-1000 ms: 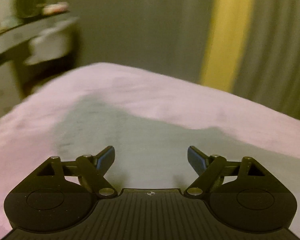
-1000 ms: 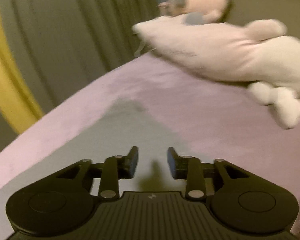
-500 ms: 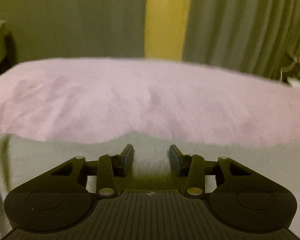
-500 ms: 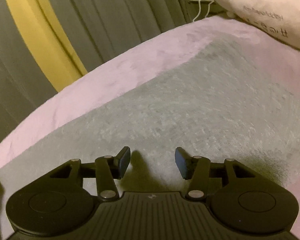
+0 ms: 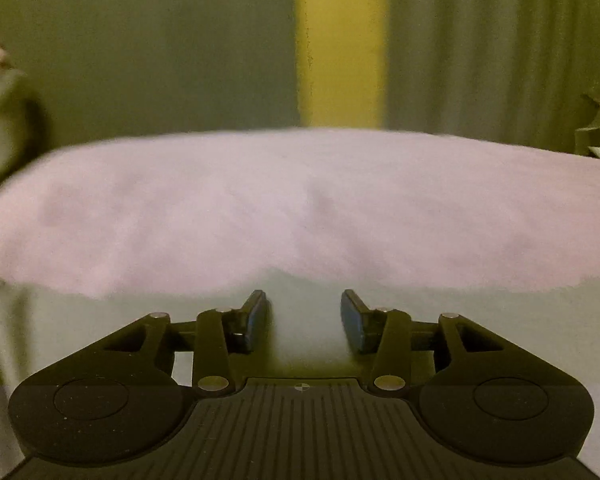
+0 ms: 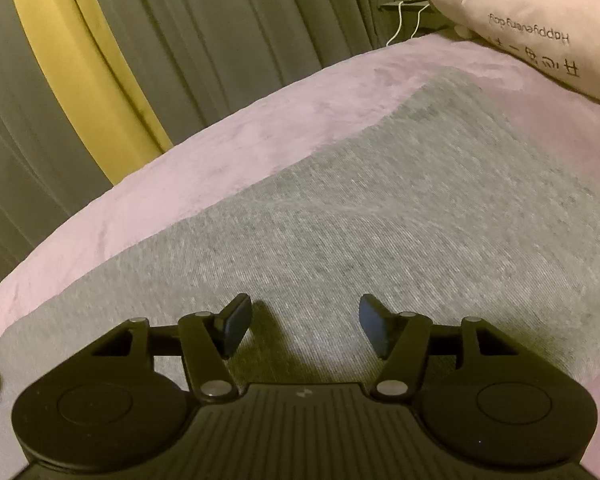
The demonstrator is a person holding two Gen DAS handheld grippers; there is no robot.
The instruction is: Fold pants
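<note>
The grey pants (image 6: 380, 216) lie spread flat on a pink blanket (image 6: 260, 128), filling the middle and lower part of the right wrist view; their far corner reaches toward the upper right of that frame, and their long edge runs down to the lower left. In the left wrist view the pants (image 5: 480, 320) are a pale grey band across the bottom of the frame, with their far edge running roughly level just above the fingertips.

The right gripper (image 6: 305, 322) sits low in the centre of its frame, over the grey cloth. Its jaws are opening, with a clear gap and only flat cloth seen through it; nothing is pinched, and a shadow falls on the cloth below the fingers. The left gripper (image 5: 304, 316) is low in the centre of its own frame, near the edge of the pants. Its jaws are also opening and stand apart; the cloth shows in the gap, but the pads do not press on it.

The blanket (image 5: 300, 200) fills the middle of the left view. Behind it hang grey-green curtains (image 5: 480, 48) with a yellow strip (image 5: 340, 40) at top centre. In the right view, curtains (image 6: 220, 20) fill the upper left, crossed by a yellow strip (image 6: 84, 64). A pale pink pillow with dark lettering (image 6: 532, 28) lies at the upper right, just beyond the pants, and a thin white cord (image 6: 400, 20) hangs beside it.
</note>
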